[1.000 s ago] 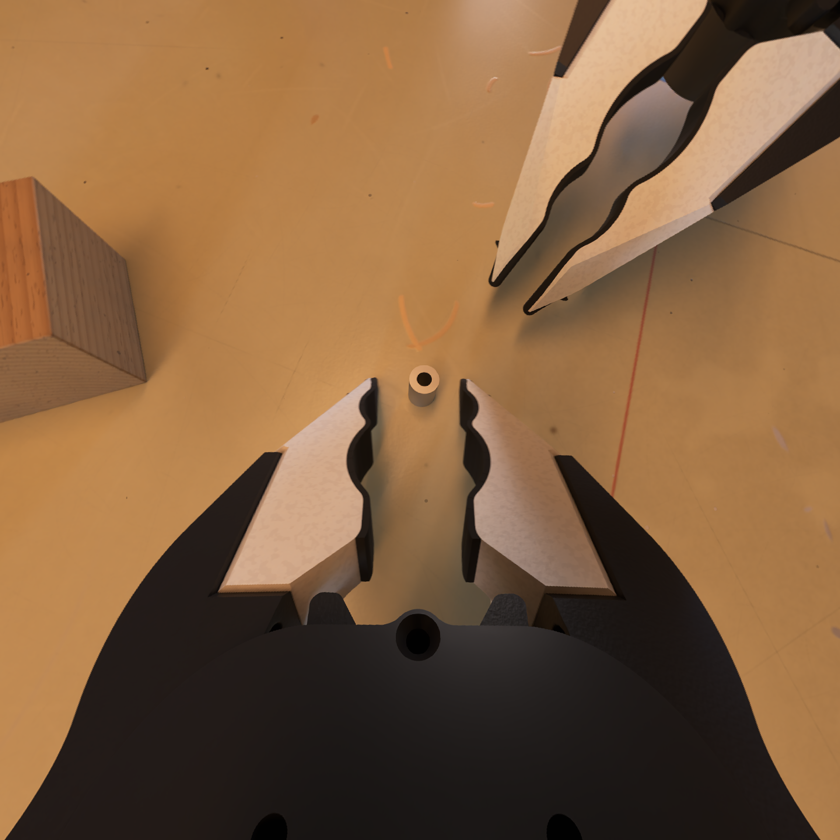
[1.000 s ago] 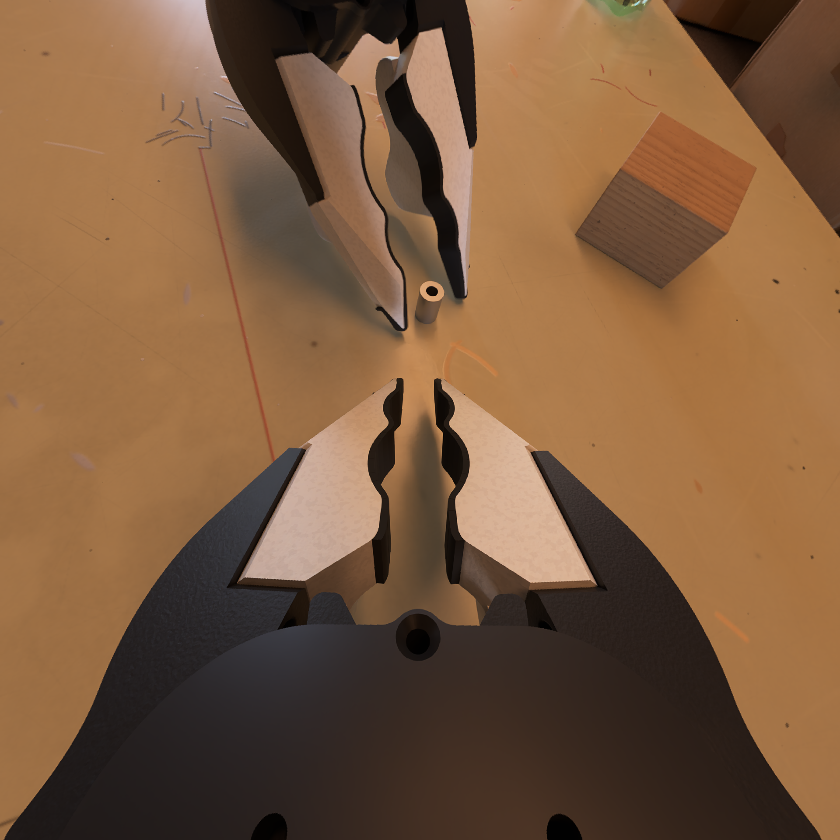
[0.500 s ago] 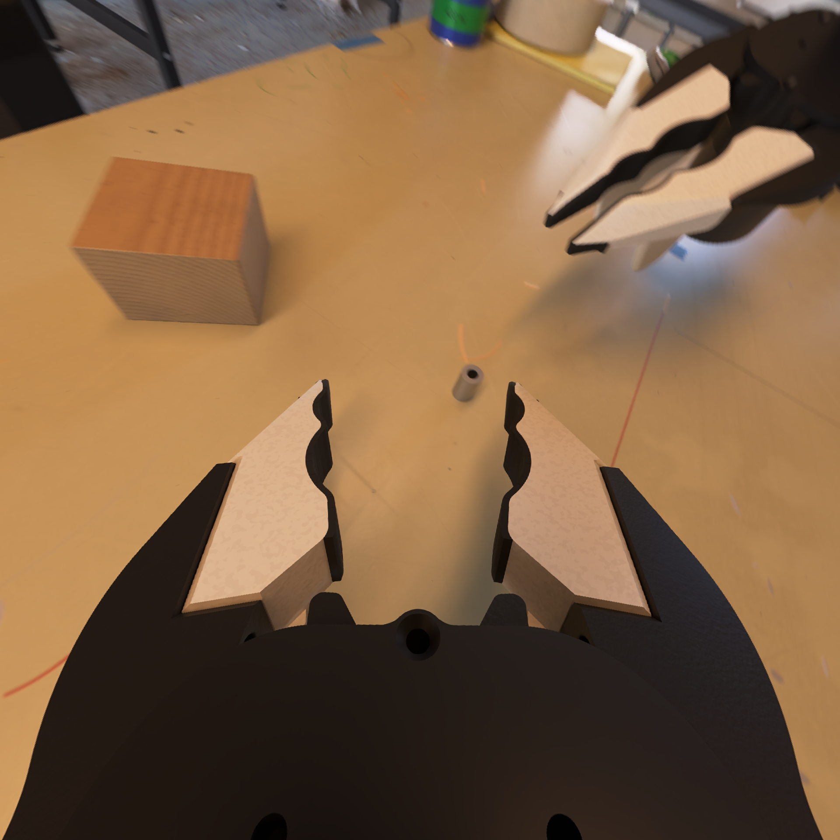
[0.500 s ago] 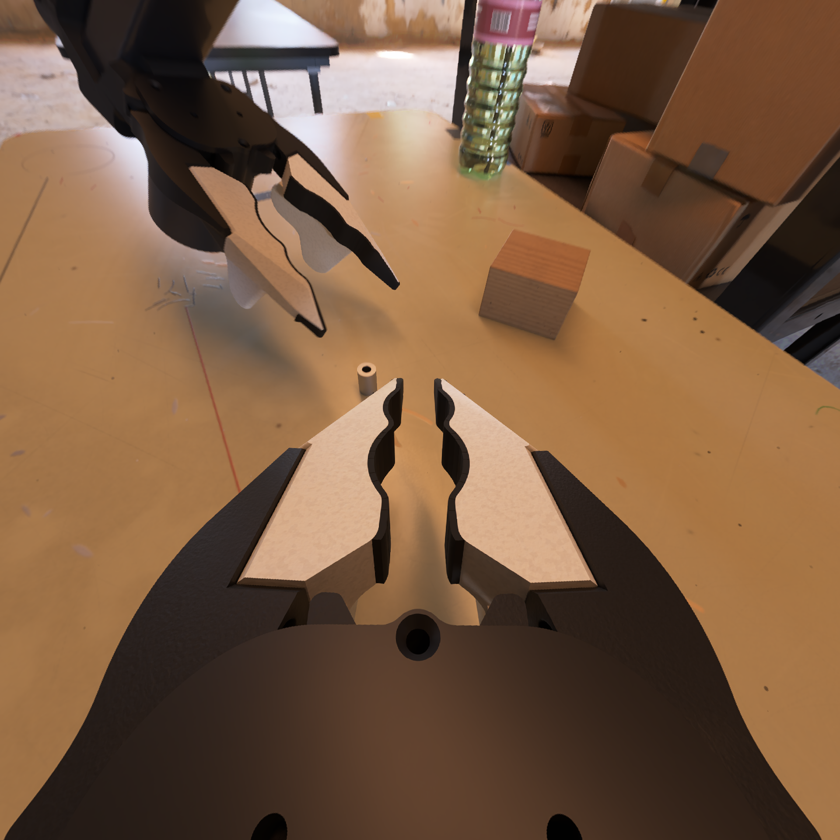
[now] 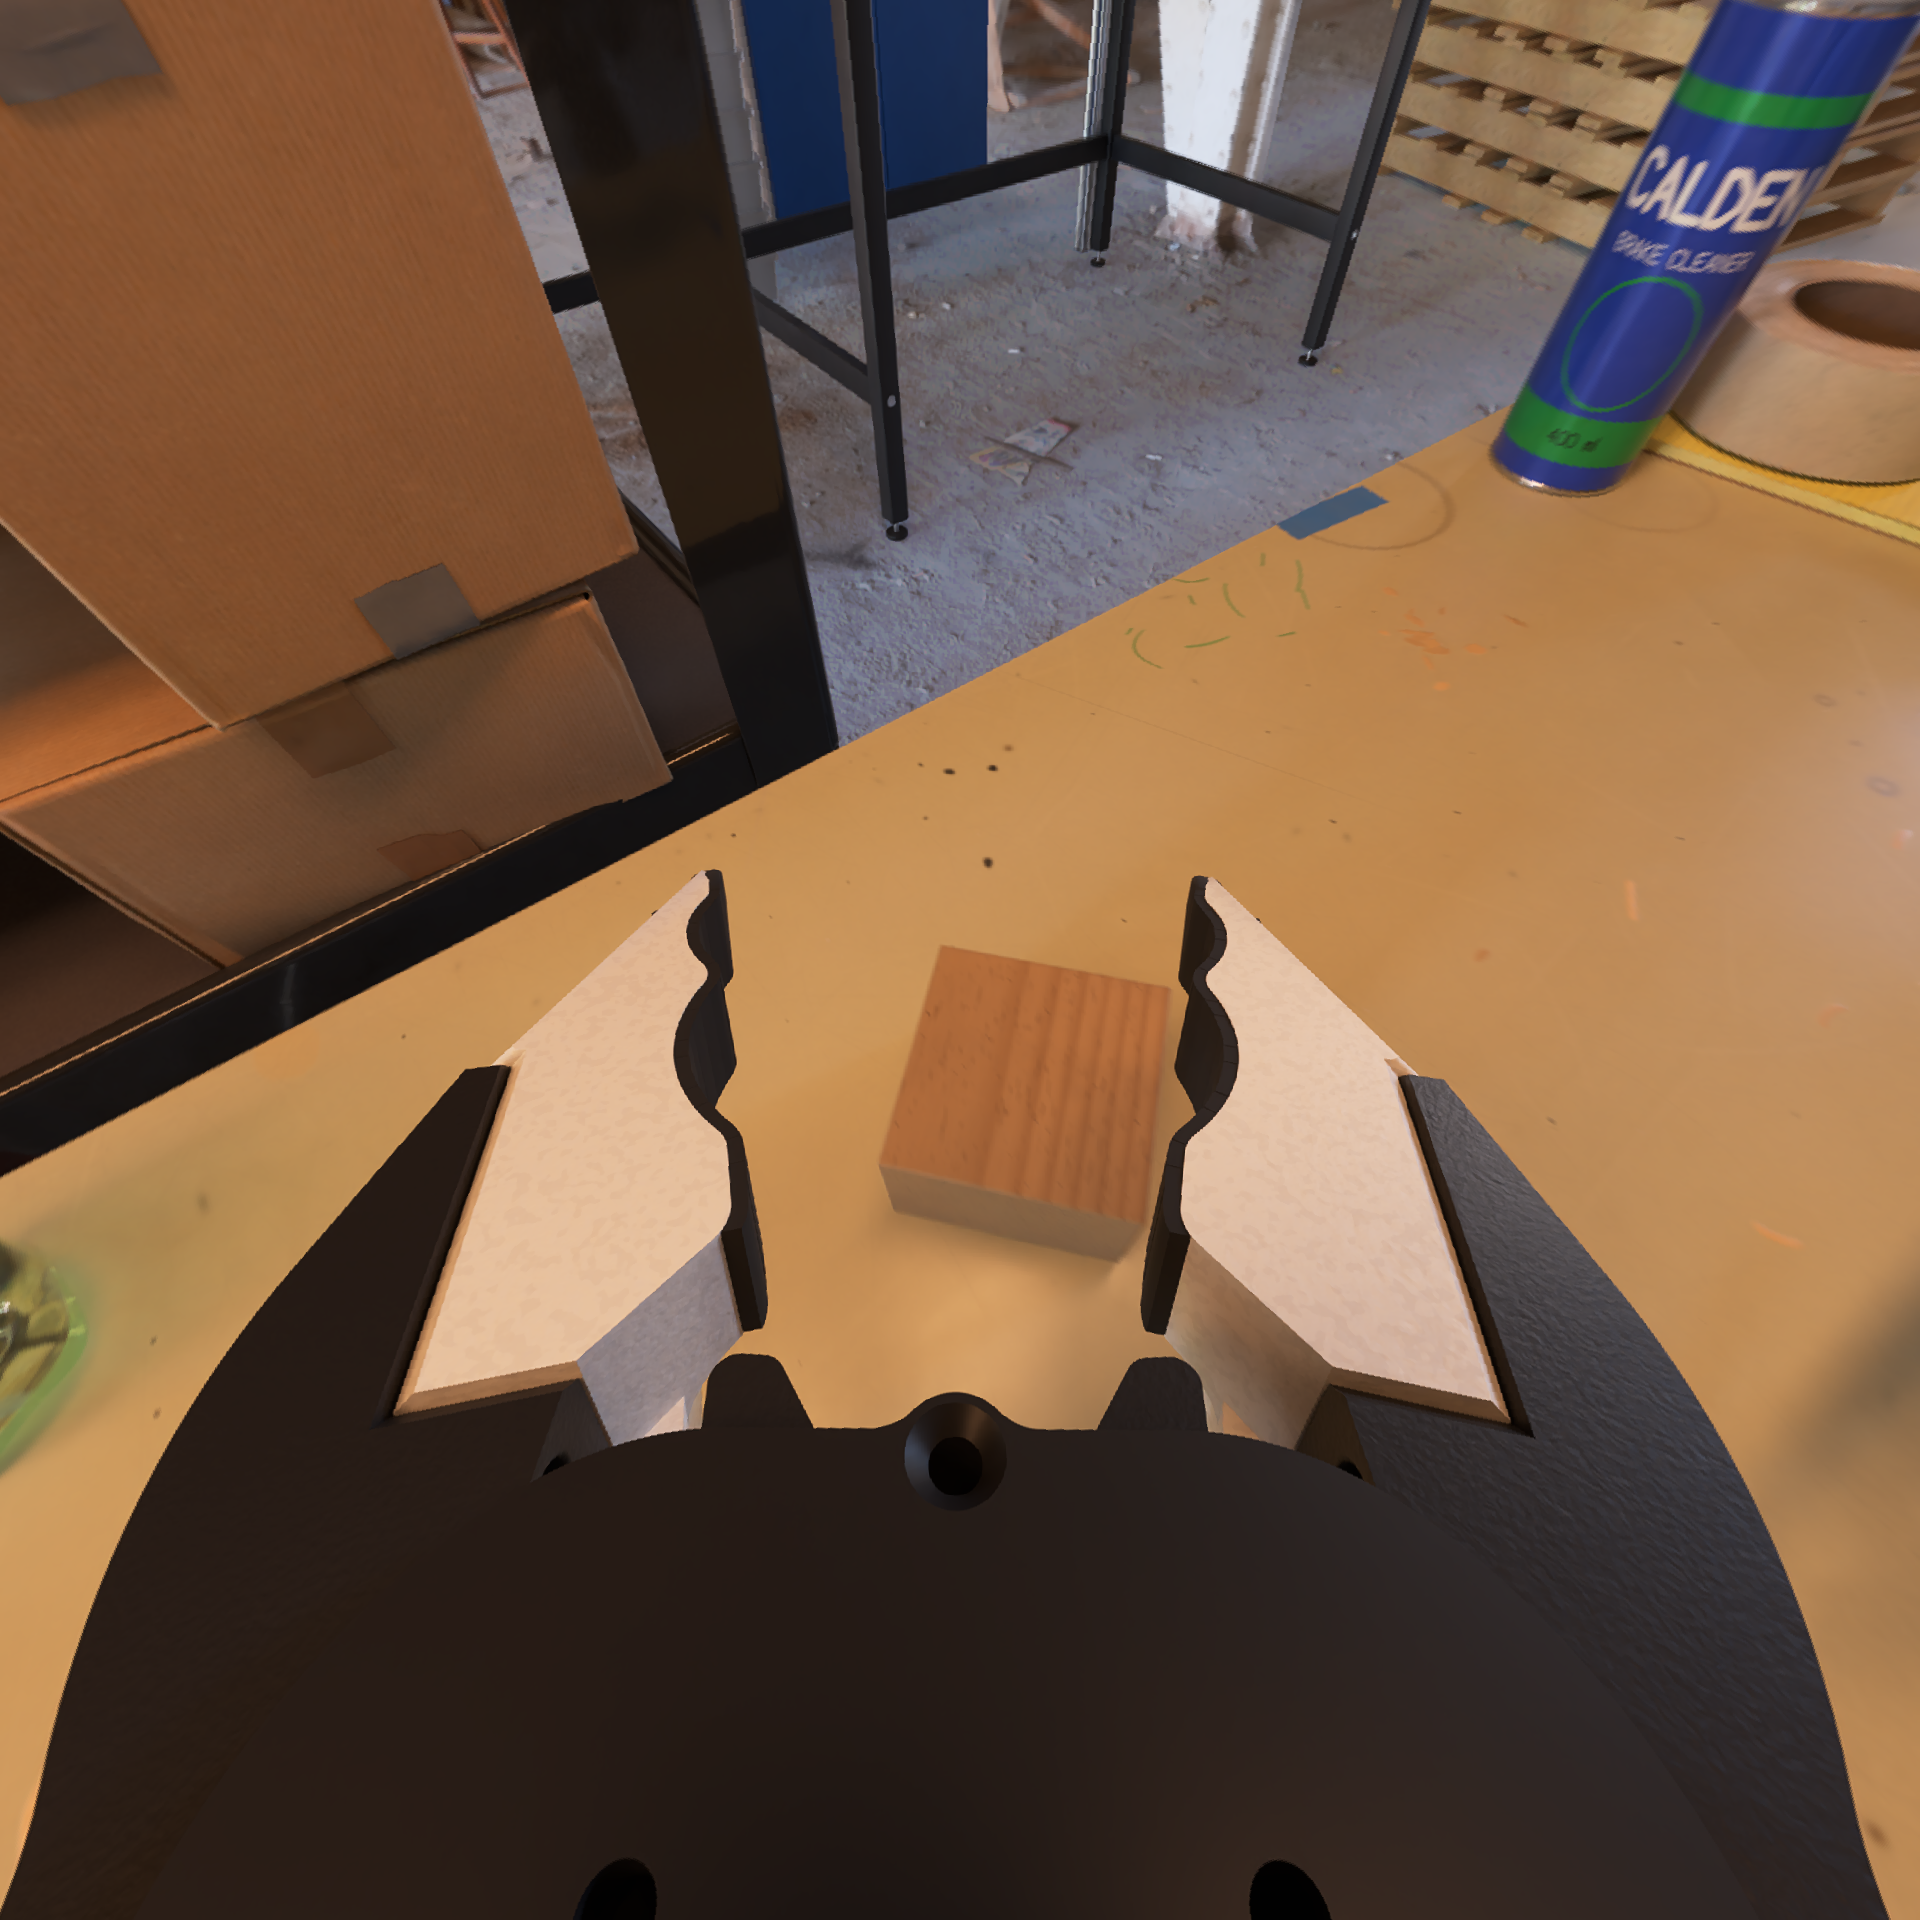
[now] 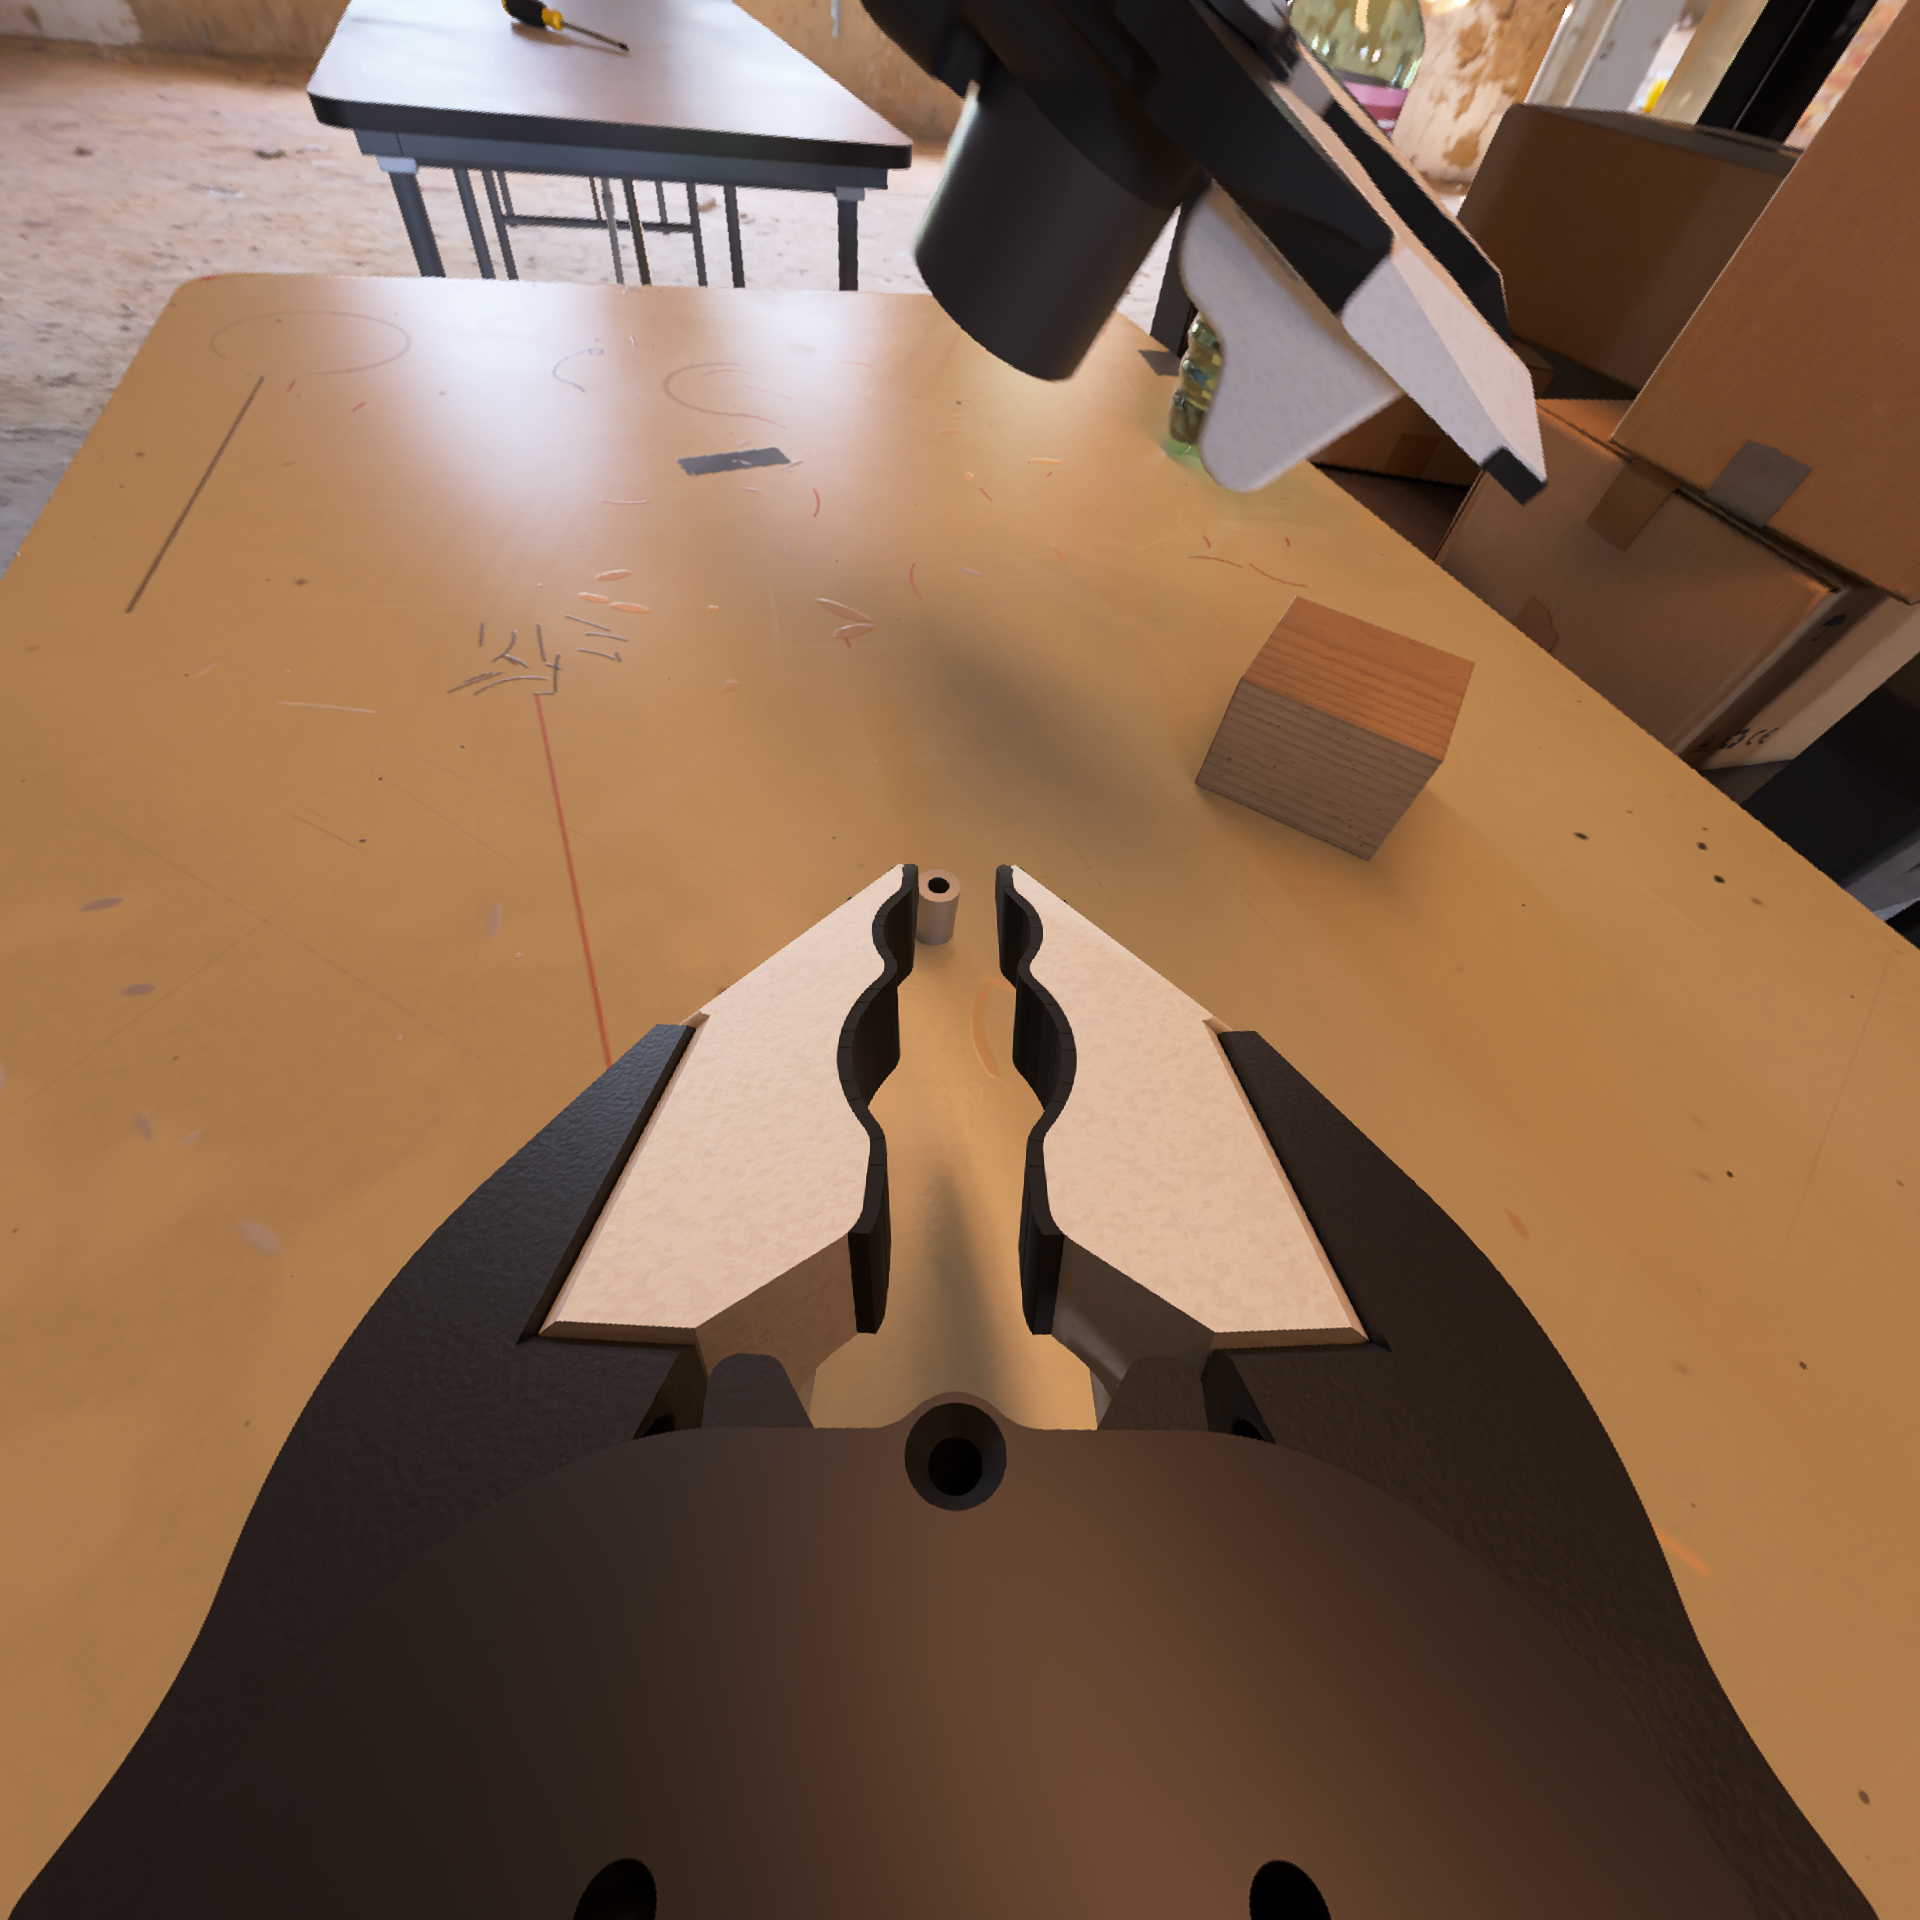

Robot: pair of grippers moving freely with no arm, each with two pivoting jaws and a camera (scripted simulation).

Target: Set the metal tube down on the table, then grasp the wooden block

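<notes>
The left gripper (image 5: 954,904) has swung off the tube (image 6: 937,906) (upright on the desk (image 6: 416,935), released), its wide-open, empty fingers now framing the block (image 5: 1029,1091); the right gripper (image 6: 952,883) hangs narrowly parted, empty.

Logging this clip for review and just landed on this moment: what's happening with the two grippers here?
The metal tube stands upright on the table, released. The left gripper is wide open and hovers above the wooden block, which shows between its fingers but is not gripped yet. The right gripper holds nothing; its fingers are narrowly parted, with the tube showing in the gap at its tips. A blue spray can stands farther back.
</notes>
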